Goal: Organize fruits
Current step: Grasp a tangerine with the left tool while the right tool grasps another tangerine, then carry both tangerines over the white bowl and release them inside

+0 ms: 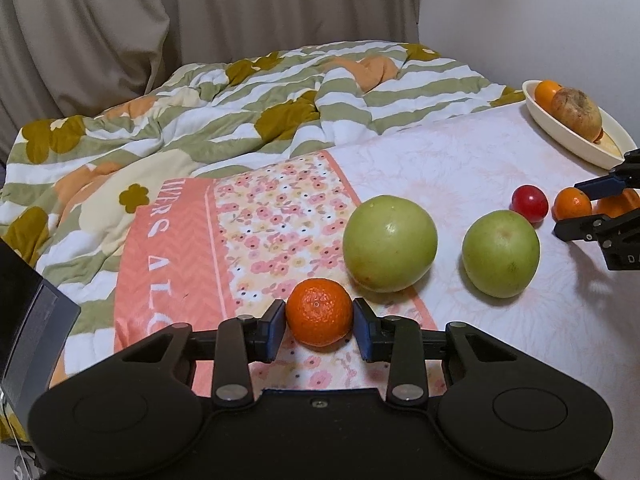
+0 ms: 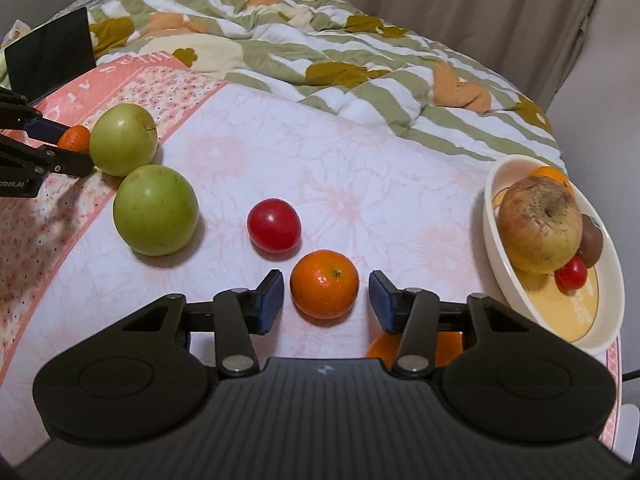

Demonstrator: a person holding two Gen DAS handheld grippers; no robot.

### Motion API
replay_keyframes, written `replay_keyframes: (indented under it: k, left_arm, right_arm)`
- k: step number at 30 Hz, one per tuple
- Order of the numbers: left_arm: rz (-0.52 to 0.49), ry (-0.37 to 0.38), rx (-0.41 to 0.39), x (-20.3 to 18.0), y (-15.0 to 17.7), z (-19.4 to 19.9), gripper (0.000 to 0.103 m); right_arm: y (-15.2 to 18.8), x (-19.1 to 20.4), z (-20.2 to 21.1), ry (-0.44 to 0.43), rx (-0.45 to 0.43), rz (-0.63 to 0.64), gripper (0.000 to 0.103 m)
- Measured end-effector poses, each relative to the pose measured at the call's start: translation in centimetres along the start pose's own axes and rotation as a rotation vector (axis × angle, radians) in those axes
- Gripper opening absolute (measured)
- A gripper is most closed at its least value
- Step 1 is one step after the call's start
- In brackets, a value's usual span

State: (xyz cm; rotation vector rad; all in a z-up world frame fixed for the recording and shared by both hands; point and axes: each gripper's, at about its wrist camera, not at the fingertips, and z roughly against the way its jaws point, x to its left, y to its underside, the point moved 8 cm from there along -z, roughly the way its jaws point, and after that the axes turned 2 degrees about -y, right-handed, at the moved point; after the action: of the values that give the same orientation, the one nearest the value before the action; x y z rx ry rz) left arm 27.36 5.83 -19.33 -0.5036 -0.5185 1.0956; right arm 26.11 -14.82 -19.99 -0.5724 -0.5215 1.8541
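Observation:
My left gripper [image 1: 319, 322] is shut on a small orange mandarin [image 1: 319, 312] resting on the bed sheet; it also shows in the right wrist view [image 2: 74, 138]. My right gripper [image 2: 326, 294] is open, its pads either side of a second mandarin [image 2: 324, 284] without touching it. Two green apples [image 2: 122, 139] [image 2: 156, 210] and a red tomato [image 2: 274, 224] lie on the sheet. A cream bowl [image 2: 492, 216] at the right holds a brownish apple [image 2: 542, 230], a small red tomato [image 2: 572, 272] and other fruit.
A third orange fruit [image 2: 384, 348] lies partly hidden under my right gripper's linkage. A rumpled striped floral quilt [image 1: 200, 104] covers the far side of the bed. A dark tablet-like panel [image 2: 50, 56] stands at the left. Curtains hang behind.

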Motion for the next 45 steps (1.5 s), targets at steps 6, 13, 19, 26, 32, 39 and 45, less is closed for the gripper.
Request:
replay_keyframes:
  k: [6,13,19,26,32,39,45]
  left_arm:
    - [0.015,-0.002,0.003,0.1,0.5,0.8,0.039]
    - [0.045,-0.017,-0.014,0.0,0.6,2.3,0.039]
    - [0.082,-0.018,-0.045,0.2,0.6,4.4,0.039]
    - [0.11,-0.03,-0.106,-0.1,0.5,8.0,0.039]
    - [0.137,-0.03,-0.173,-0.6,0.3,11.4,0.039]
    - [0.146,-0.015,-0.243,-2.4,-0.5,15.0,0.039]
    - [0.154,-0.026,-0.293,-4.9,-2.0,17.4,0.039]
  right_arm:
    - [-0.3,0.1,-0.4,-0.031,0.002,-0.001,0.057]
    - [-0.6,0.0,0.1,-0.036,-0.009,-0.012,0.052]
    - [-0.8,0.6,1.8,-0.042,-0.039,-0.039,0.052]
    - [-1.1,1.0,5.3,-0.043,-0.087,-0.076,0.052]
    - [-0.9,1.0,9.0,-0.023,-0.135,-0.132,0.052]
    - [-0.3,-0.2,13.5,-0.011,-0.192,-0.218,0.052]
    - [0.7,-2.2,16.3,-0.016,-0.227,-0.227,0.052]
